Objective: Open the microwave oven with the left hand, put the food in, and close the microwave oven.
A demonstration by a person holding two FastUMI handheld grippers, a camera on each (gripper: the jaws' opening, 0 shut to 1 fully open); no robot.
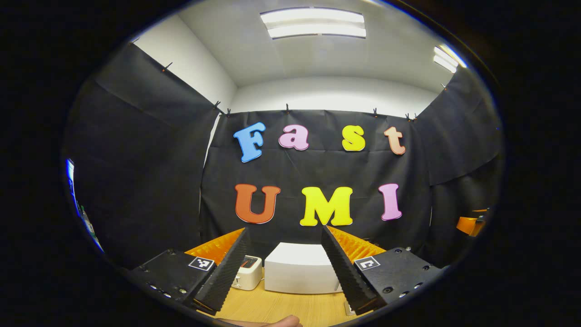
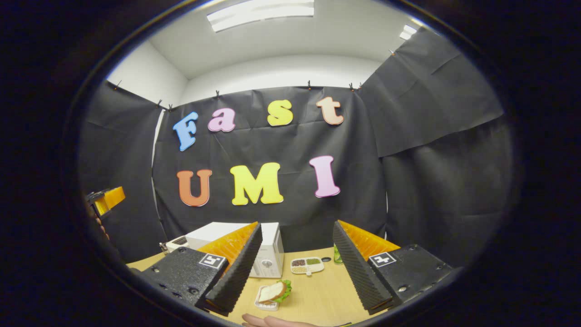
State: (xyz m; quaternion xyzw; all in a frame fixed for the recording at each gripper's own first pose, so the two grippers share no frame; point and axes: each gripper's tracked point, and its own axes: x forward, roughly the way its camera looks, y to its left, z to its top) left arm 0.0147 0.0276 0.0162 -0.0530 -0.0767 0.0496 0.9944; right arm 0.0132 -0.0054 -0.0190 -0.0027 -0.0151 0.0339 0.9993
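The white microwave (image 1: 302, 270) stands on the wooden table straight ahead of my left gripper (image 1: 285, 231), which is open with nothing between its fingers and still well short of the oven. In the right gripper view the microwave (image 2: 270, 250) is left of centre and its door looks shut. The food, a sandwich with lettuce on a small white dish (image 2: 272, 293), lies on the table in front of the oven. My right gripper (image 2: 297, 225) hangs open above and behind the sandwich, holding nothing.
A small white toaster (image 1: 247, 272) sits left of the microwave. A white divided tray of grains (image 2: 307, 265) and a green glass (image 2: 337, 254) lie to its right. The other gripper's orange body shows at the edge (image 1: 470, 225) (image 2: 106, 200). A hand (image 2: 272, 321) rests at the table's near edge.
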